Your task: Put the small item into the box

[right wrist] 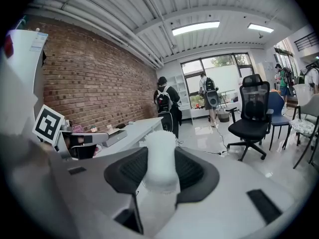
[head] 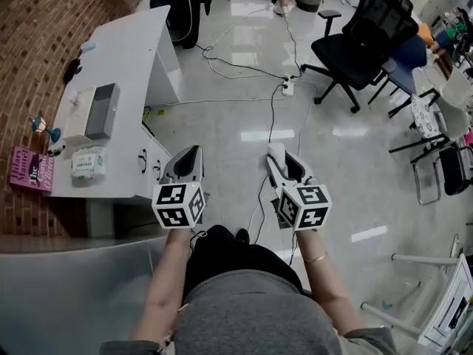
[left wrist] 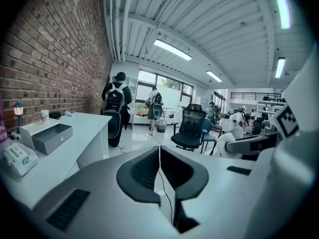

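My right gripper (head: 281, 163) is shut on a small white cylindrical item (head: 276, 154), held out over the floor in front of the person. In the right gripper view that white item (right wrist: 160, 156) stands upright between the two dark pads of the right gripper (right wrist: 160, 167). Beside it, my left gripper (head: 190, 156) is held level with it, shut and empty. In the left gripper view the left gripper (left wrist: 159, 151) has its pads meeting with nothing between them. A grey and white box (head: 94, 112) lies on the white desk (head: 129, 58) to the left, also seen as the box (left wrist: 51, 137).
The desk also carries a tissue pack (head: 88, 163) and a purple book (head: 31, 170) against the brick wall. Cables and a power strip (head: 287, 88) run across the glossy floor. A black office chair (head: 362, 39) and more chairs stand at the right. People with backpacks (left wrist: 115, 101) stand far ahead.
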{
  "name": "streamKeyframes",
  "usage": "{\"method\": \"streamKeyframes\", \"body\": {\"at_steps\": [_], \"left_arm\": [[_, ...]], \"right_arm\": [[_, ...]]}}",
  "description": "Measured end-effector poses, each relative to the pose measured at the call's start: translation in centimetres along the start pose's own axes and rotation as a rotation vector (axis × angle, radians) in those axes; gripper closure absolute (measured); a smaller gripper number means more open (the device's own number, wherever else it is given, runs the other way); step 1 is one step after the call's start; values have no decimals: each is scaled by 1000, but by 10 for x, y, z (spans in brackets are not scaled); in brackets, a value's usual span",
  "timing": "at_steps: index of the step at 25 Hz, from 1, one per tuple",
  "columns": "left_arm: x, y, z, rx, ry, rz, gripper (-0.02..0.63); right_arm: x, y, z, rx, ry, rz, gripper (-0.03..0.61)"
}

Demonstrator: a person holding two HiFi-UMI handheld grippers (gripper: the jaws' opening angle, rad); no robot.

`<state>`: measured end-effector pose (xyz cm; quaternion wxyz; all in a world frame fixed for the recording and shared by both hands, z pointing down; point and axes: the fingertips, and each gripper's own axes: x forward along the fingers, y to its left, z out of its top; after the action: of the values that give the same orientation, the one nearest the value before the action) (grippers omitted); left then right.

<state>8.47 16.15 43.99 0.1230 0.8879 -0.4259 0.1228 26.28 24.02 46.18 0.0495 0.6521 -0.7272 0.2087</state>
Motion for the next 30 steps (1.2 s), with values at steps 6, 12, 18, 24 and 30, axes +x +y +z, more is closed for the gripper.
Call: {"method": "streamKeyframes", "body": {"at_steps": [6,12,18,24,30], "left_arm": [[11,6,1,0,17,30,588],[38,16,3,-6,39,27,588],[77,32,8,-19,50,14,588],[115,66,24,-33,54,12,588],[148,105,44,-45,47,17,588]], "right_arm": [[12,-11,3,13,11,11,408],[35,-23,9,20,31,6,408],[71,-34,24,14,37,3,408],[120,-33,43,19,54,5,408],[173,-26,66,19,60,12,408]]}}
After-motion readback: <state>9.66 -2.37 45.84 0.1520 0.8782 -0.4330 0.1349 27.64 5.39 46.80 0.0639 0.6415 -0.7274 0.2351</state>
